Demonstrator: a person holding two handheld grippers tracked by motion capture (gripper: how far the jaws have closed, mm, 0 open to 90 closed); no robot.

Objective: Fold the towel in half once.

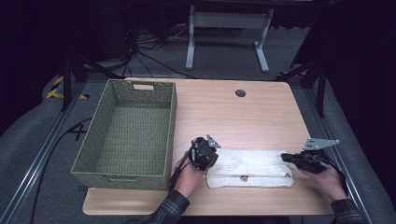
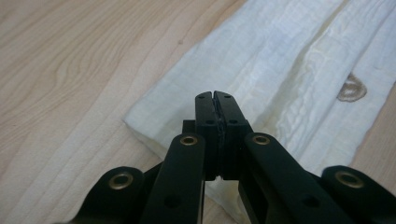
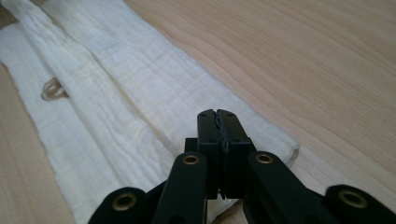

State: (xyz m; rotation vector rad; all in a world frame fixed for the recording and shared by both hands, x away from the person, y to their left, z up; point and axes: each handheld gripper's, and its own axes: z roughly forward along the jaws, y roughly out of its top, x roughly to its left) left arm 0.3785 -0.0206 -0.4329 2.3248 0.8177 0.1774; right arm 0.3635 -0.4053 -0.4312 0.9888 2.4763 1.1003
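Both tongs, left [image 2: 215, 95] and right [image 3: 217, 113], look pinched shut over the towel [image 1: 252, 167] ends, so a thin grip could slip and unfold it.

the folded cloth [image 1: 250, 168] lies on the counter [image 1: 243, 116] near the front edge. the basket [image 1: 128, 133] sits to its left (just beside it). one gripper is at each end of the cloth.

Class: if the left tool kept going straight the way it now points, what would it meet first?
Probably the white folded cloth: the shut left tool points along it, just over its near edge. Height above it is unclear.
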